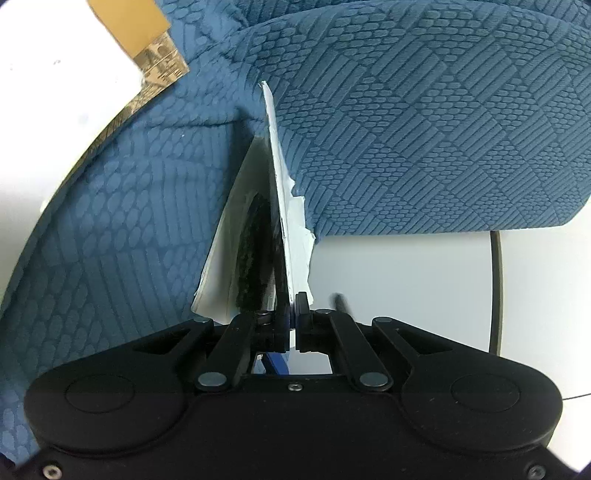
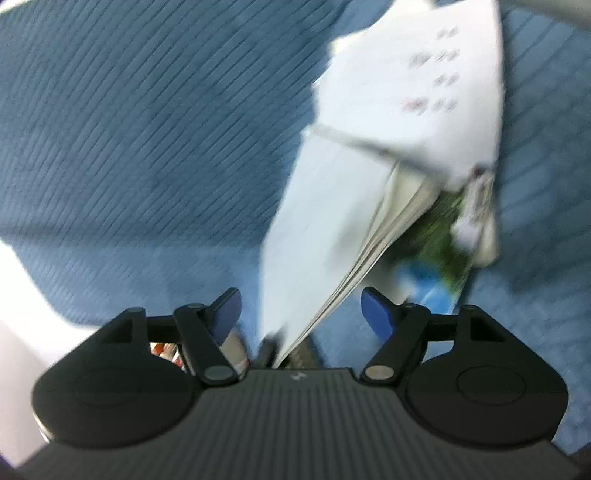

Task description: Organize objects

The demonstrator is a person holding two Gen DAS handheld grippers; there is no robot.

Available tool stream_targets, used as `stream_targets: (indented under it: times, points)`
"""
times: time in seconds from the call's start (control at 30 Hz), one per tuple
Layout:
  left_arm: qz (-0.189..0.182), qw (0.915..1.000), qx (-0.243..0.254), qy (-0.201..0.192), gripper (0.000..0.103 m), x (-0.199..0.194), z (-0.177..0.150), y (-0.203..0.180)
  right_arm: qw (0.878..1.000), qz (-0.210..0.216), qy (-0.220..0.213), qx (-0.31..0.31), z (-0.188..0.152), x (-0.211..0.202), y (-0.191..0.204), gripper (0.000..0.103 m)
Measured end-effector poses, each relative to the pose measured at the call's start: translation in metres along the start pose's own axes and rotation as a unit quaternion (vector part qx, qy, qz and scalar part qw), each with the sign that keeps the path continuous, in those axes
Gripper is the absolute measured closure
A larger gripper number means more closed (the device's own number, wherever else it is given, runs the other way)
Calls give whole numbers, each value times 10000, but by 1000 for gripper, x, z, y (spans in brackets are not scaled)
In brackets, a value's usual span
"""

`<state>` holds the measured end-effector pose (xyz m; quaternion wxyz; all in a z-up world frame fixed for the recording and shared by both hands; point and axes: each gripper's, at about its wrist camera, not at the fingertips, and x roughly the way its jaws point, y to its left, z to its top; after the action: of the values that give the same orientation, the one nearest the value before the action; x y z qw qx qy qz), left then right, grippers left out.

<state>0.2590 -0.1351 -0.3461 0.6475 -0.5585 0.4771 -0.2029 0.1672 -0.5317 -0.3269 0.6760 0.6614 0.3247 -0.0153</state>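
In the left wrist view my left gripper (image 1: 293, 314) is shut on the edge of a thin book (image 1: 284, 206) with white pages and a dark cover. The book stands on edge over the blue textured fabric (image 1: 424, 129) and points away from me. In the right wrist view my right gripper (image 2: 301, 310) is open. A booklet (image 2: 332, 221) with white pages and a colourful cover hangs between the blue fingertips (image 2: 227, 310), touching neither. The view is blurred.
A brown cardboard box (image 1: 136, 26) and a patterned box (image 1: 162, 66) lie at the upper left on a white surface (image 1: 55, 129). A black cable (image 1: 496, 288) runs across the white table (image 1: 406, 277) at the right. Blue fabric (image 2: 129, 129) fills the right wrist view.
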Motion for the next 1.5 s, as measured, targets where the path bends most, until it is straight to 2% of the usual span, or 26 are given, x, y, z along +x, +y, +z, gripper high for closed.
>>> stream_targets:
  times: [0.13, 0.2, 0.3, 0.7, 1.17, 1.5]
  points:
    - [-11, 10000, 62, -33, 102, -8, 0, -4, 9997, -192, -172, -7, 14, 1, -1, 58]
    - [43, 9999, 105, -67, 101, -13, 0, -6, 9994, -286, -198, -77, 17, 2, 0, 87]
    - [124, 9997, 188, -103, 100, -22, -2, -10, 9994, -144, -265, -168, 14, 2, 5, 94]
    - [151, 9980, 608, -122, 98, -82, -5, -58, 9906, -215, -539, -1239, -40, -29, 65, 96]
    - [173, 9934, 1134, -87, 96, -163, -9, -123, 9792, -238, -947, -1779, -107, -70, 154, 95]
    - [229, 9878, 1532, -173, 94, -229, 13, -151, 9702, -182, -1078, -2162, -164, -68, 197, 95]
